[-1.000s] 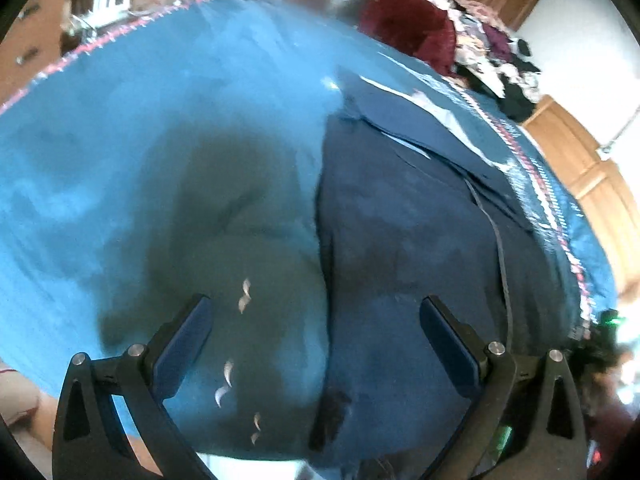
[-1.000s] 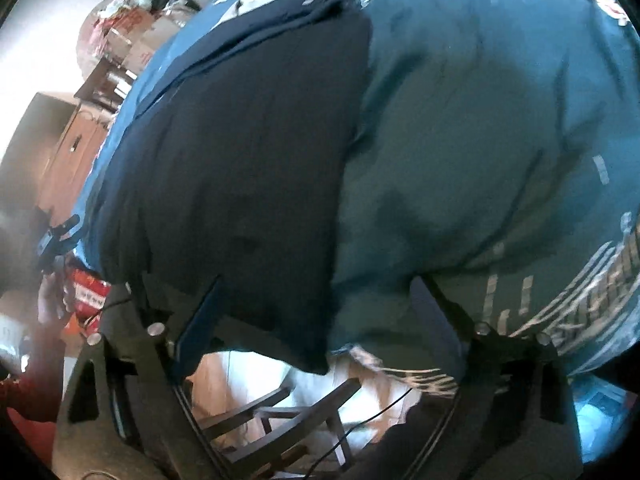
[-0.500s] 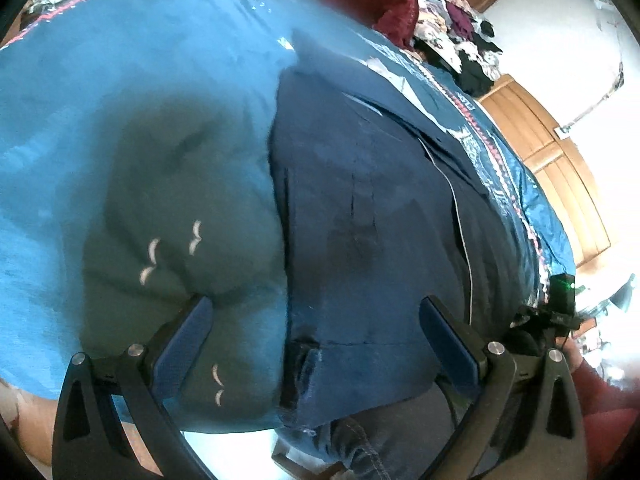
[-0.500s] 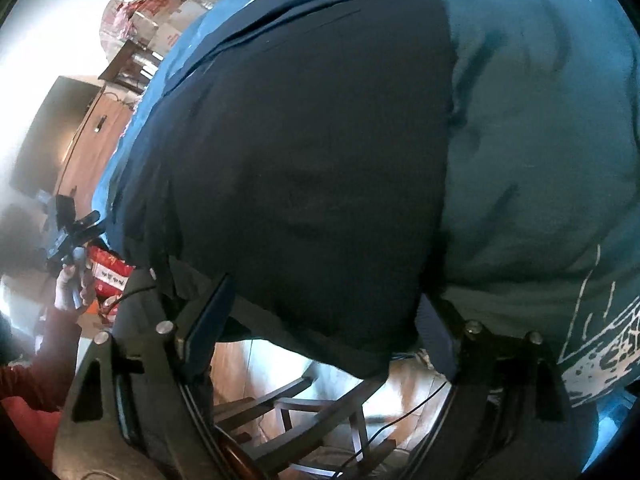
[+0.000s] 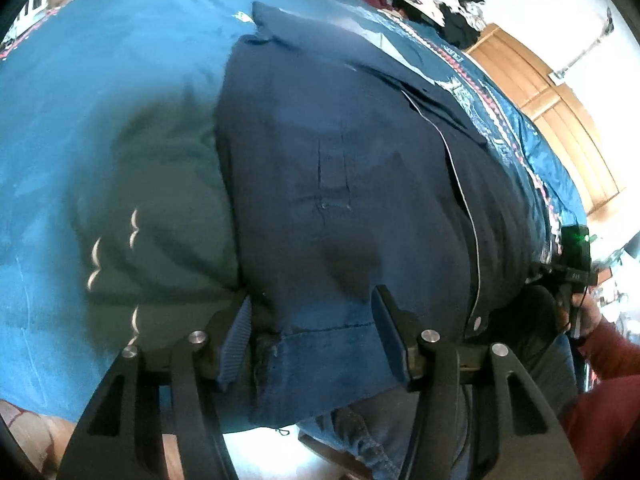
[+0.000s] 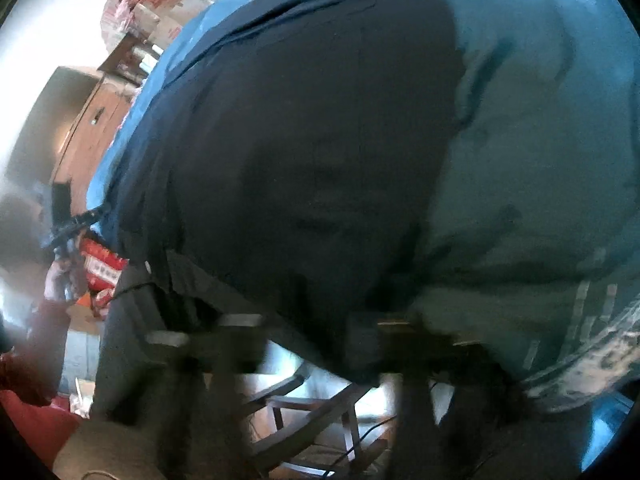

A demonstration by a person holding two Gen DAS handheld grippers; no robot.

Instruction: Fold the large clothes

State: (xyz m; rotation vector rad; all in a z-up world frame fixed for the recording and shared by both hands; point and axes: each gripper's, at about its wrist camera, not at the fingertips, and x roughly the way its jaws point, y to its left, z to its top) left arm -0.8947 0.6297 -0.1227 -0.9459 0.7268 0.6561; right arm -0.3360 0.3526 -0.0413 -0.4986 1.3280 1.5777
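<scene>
Straddling the navy garment's (image 5: 340, 184) hem — left gripper (image 5: 314, 334), fingers parted; right gripper (image 6: 308, 340) blurred, state unclear.

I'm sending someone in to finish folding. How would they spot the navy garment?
Start at the blue bedspread covering the bed. The navy garment lies on it near the front edge, beside a green garment; only the navy one has a thin pale line running down it.

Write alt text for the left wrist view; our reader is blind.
The left tool, open, straddles the near hem of a dark navy cloth garment lying beside a dark green garment on a bright blue bedspread.
</scene>
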